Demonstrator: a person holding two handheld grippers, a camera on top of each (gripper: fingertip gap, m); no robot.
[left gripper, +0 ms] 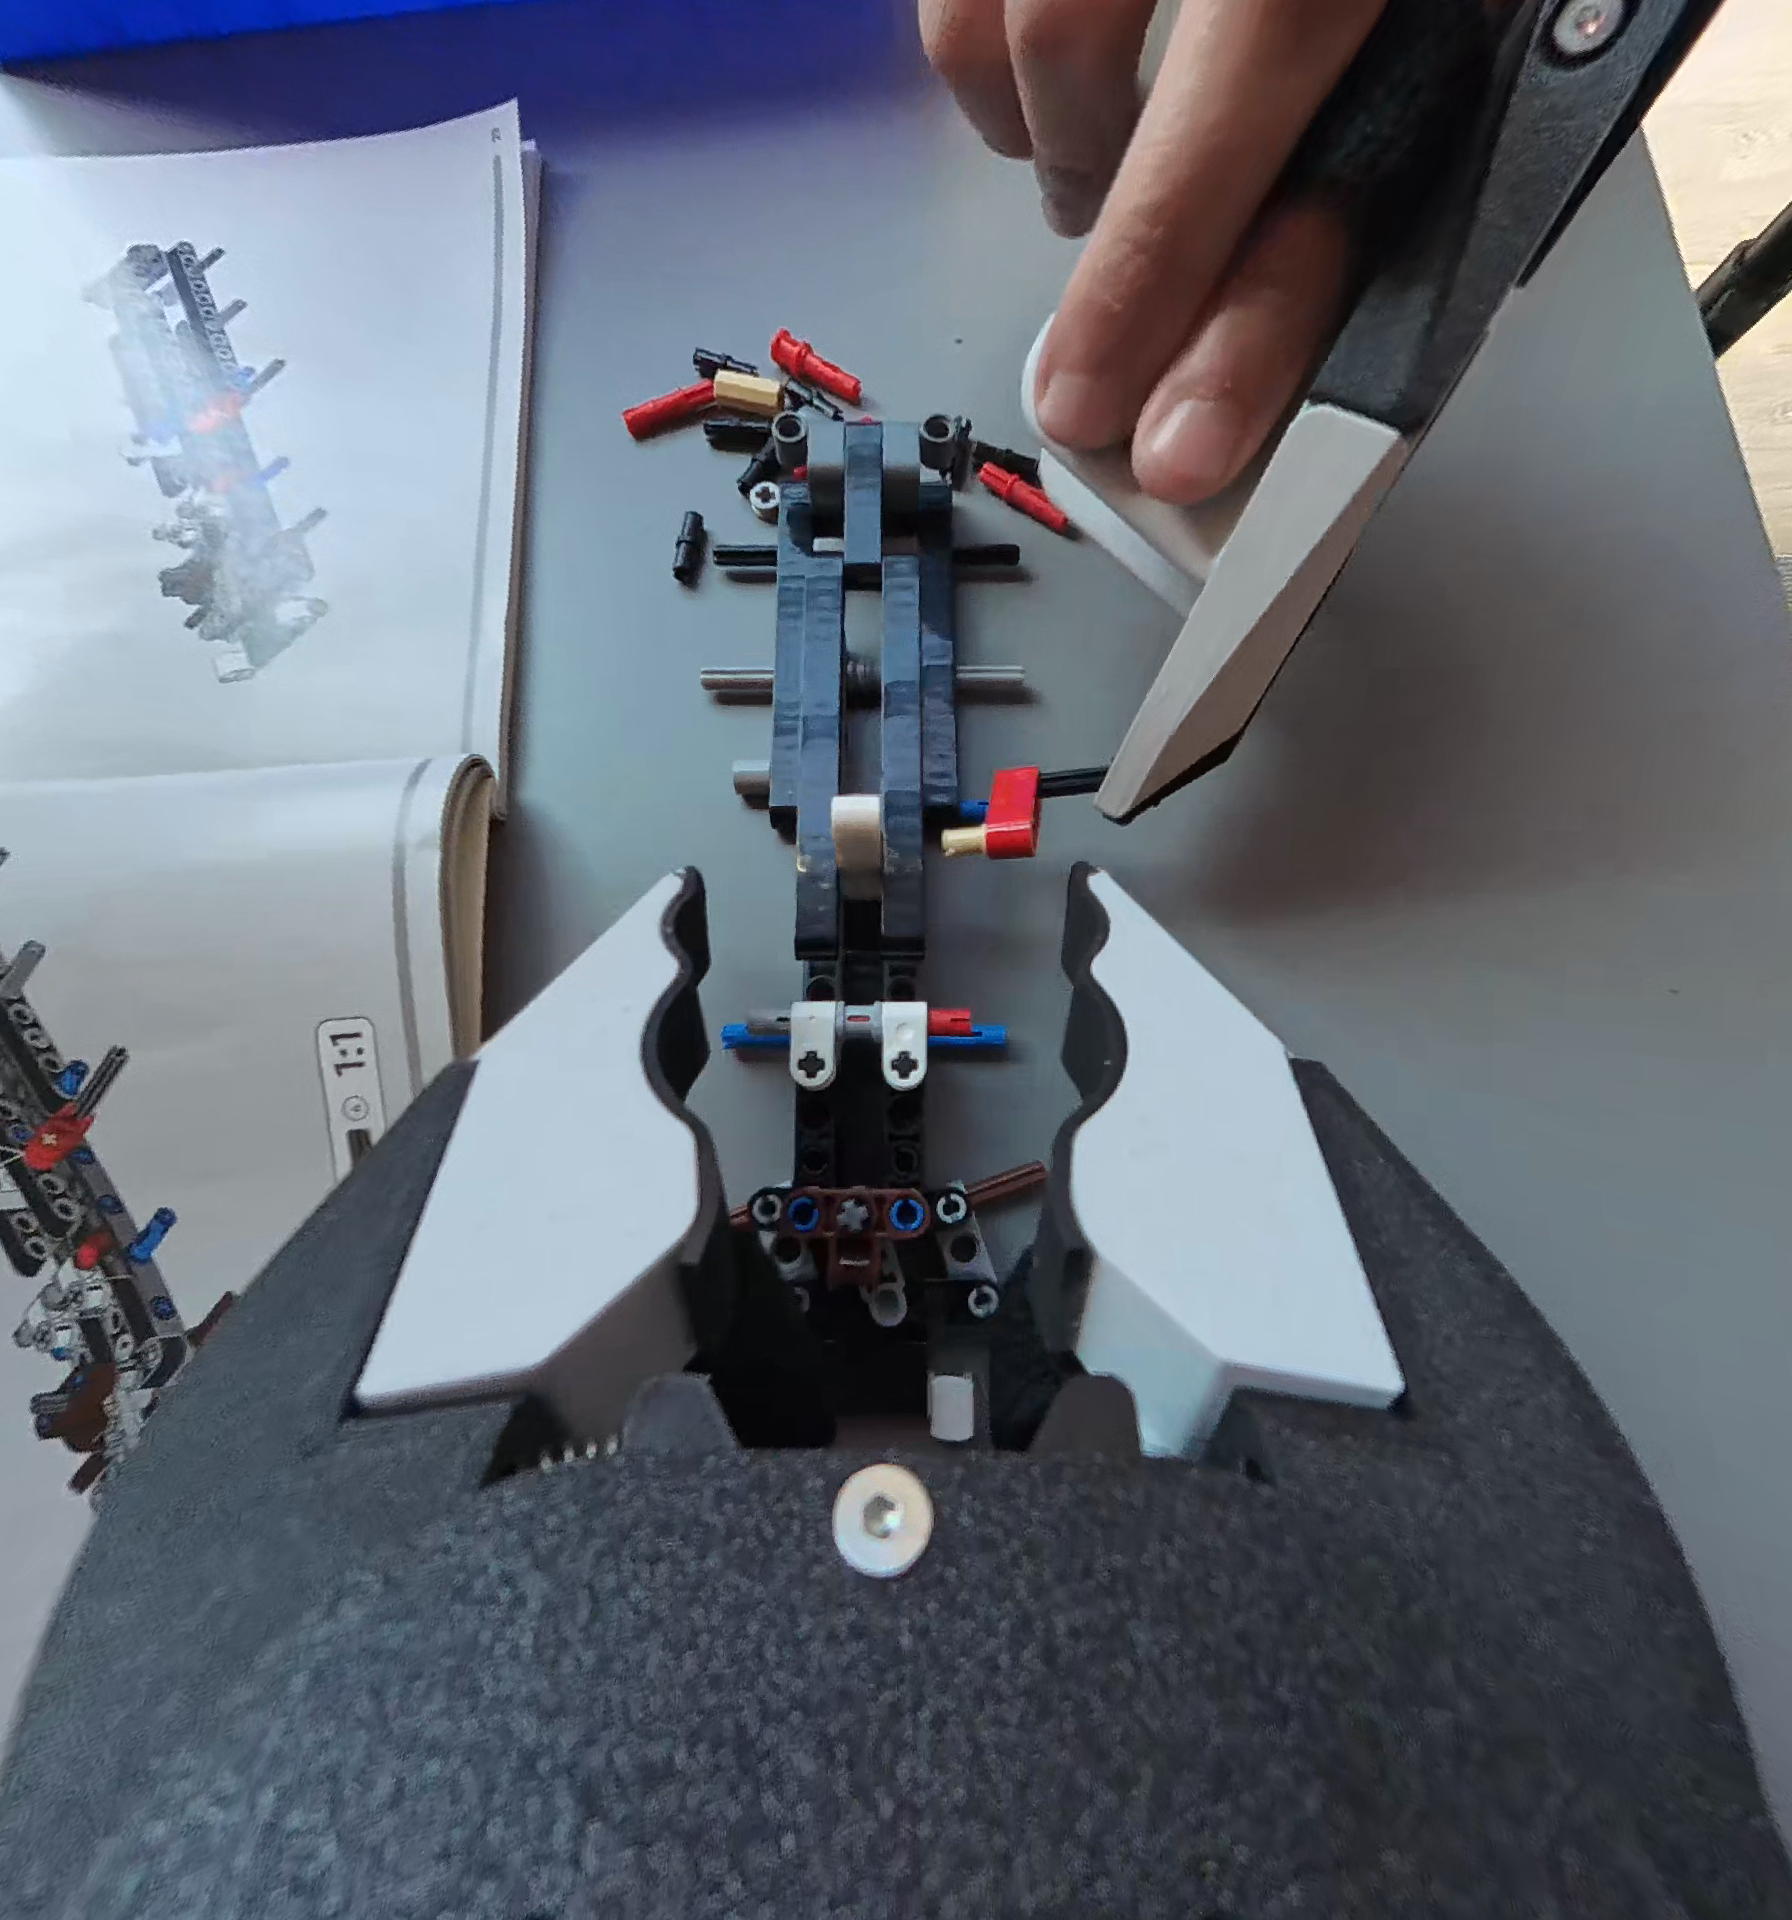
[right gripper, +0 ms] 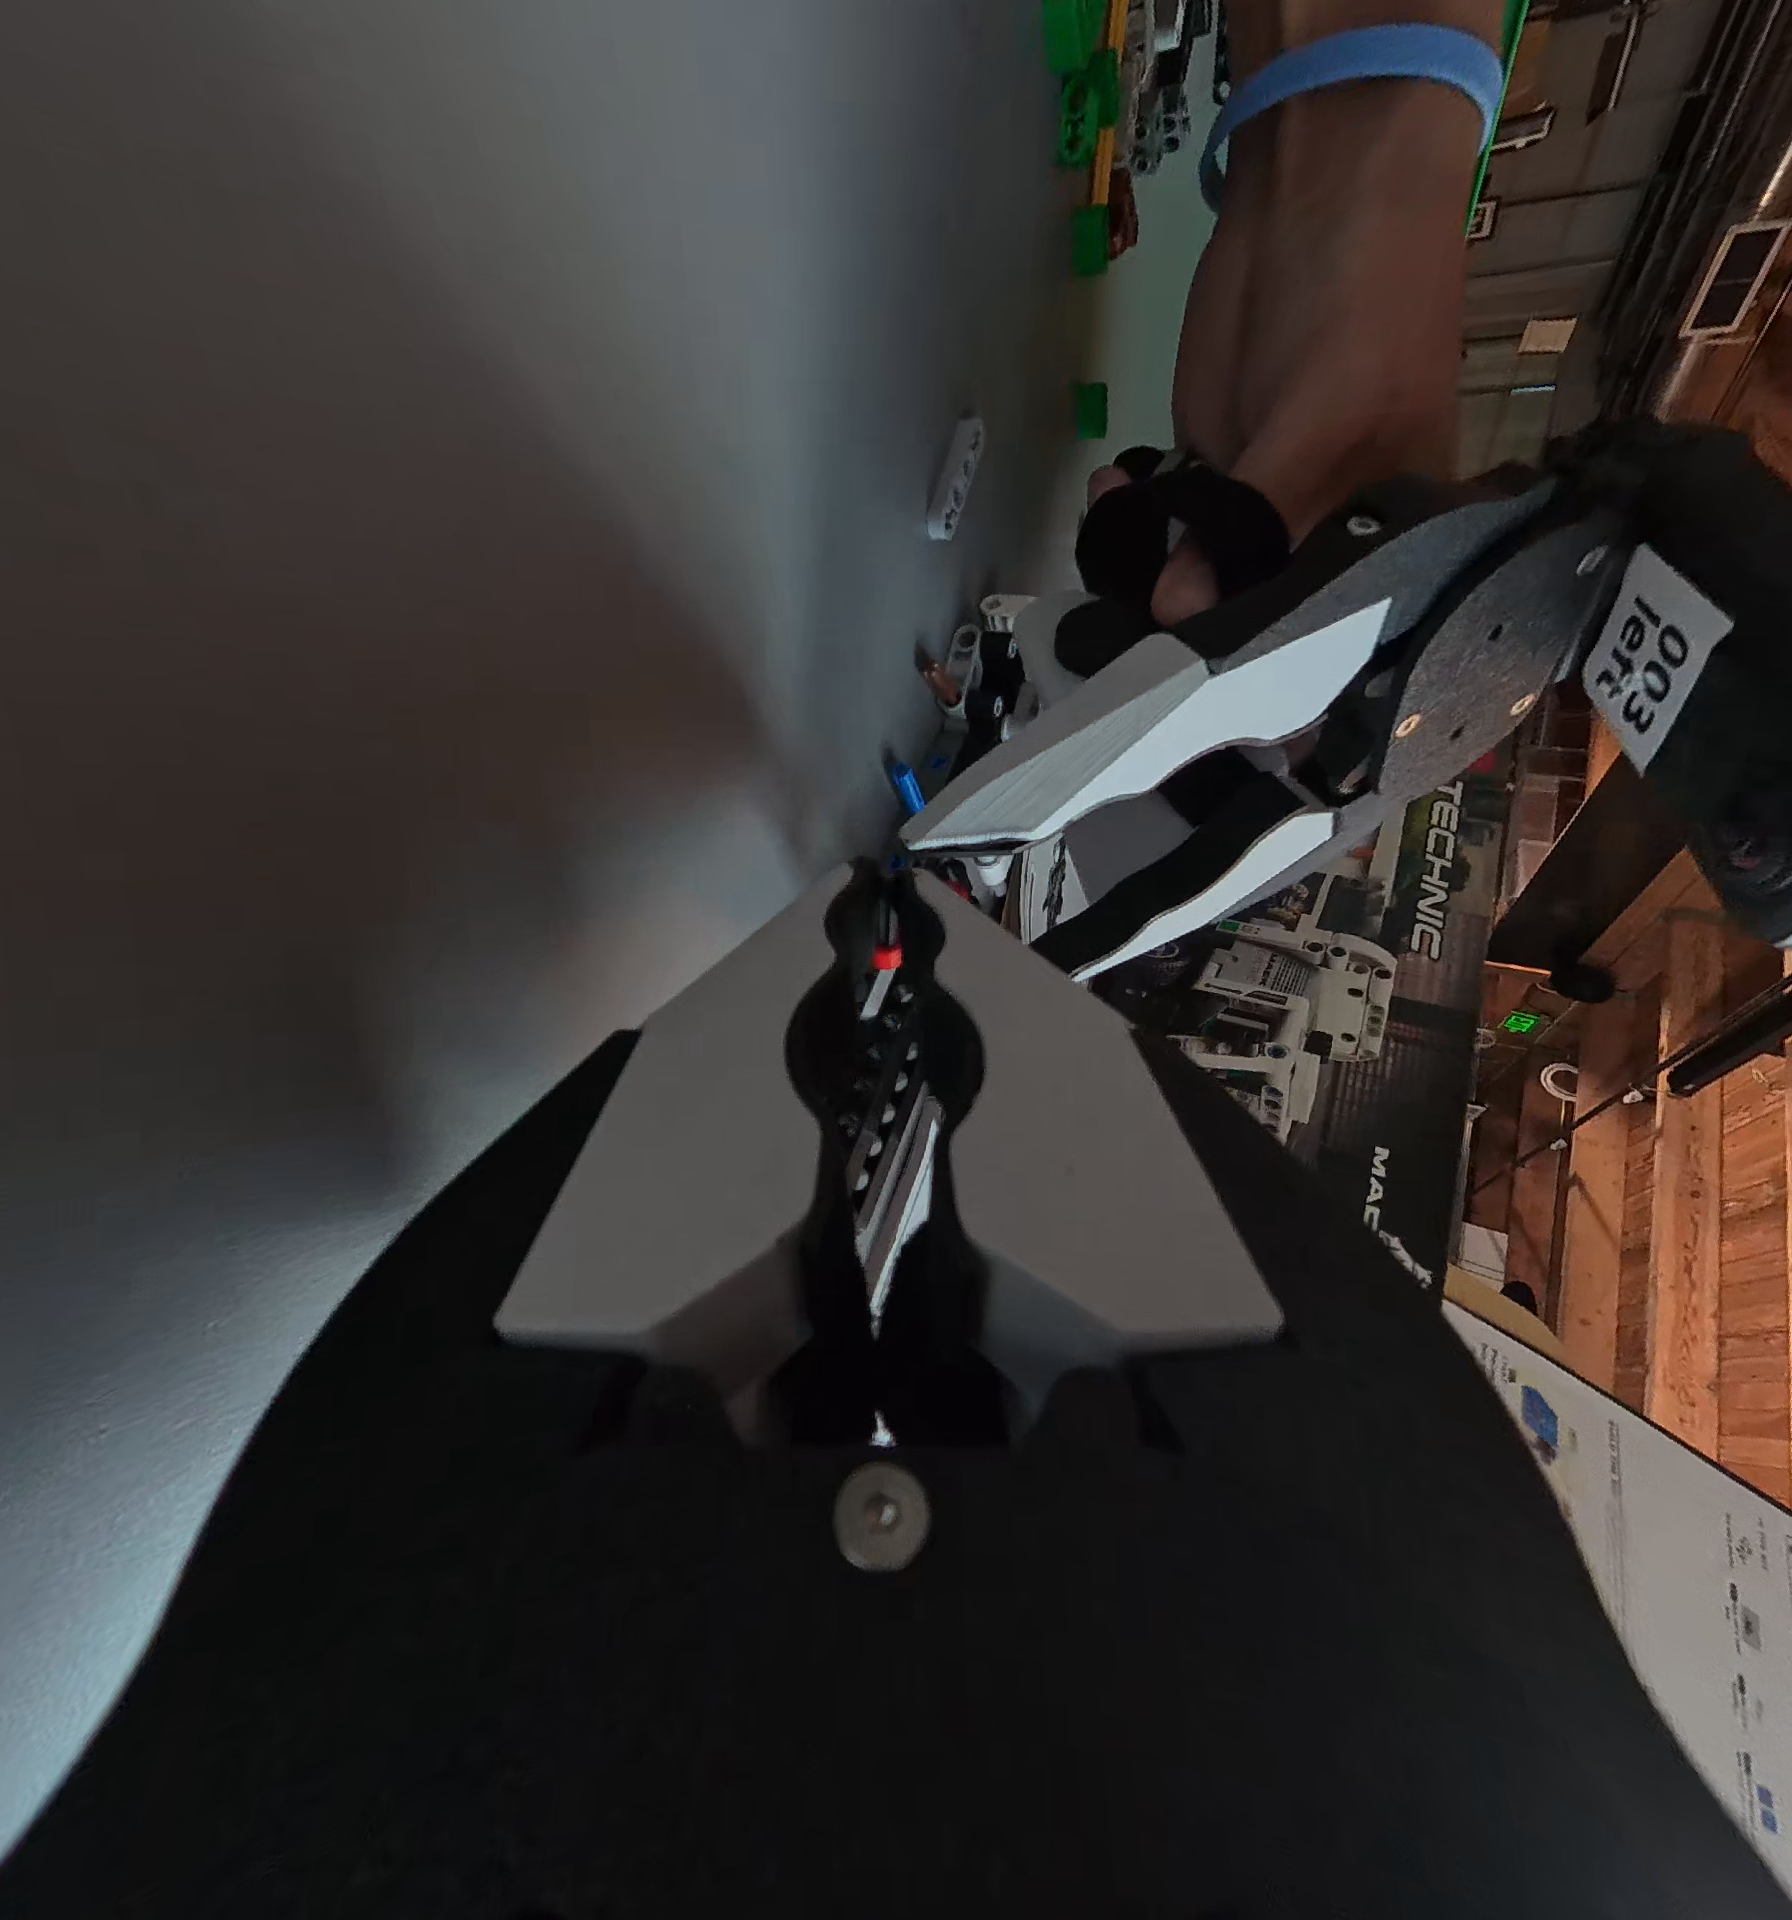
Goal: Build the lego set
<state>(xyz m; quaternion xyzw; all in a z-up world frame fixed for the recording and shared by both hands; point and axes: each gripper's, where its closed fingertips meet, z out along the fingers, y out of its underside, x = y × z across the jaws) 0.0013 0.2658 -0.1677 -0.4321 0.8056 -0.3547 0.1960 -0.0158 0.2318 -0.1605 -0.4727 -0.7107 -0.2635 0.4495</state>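
Grey table [left gripper: 1391, 1039] bears one beam frame [left gripper: 861, 727]; left gripper [left gripper: 887, 914] spread, right gripper [left gripper: 1120, 805] pinching one black axle [left gripper: 1068, 802].

dark-blue beam frame [left gripper: 864, 665] | lying flat (lengthwise) | grey table [left gripper: 1391, 1039]

Each claw [left gripper: 887, 935] has two pale grey, wedge-shaped fingers [left gripper: 559, 1174] with wavy black inner pads, set in a speckled charcoal body — one silver hex screw [left gripper: 883, 1520] at its centre. The left claw [right gripper: 985, 894] carries a white tag; its hand [right gripper: 1318, 343] wears a blue wristband [right gripper: 1359, 62].
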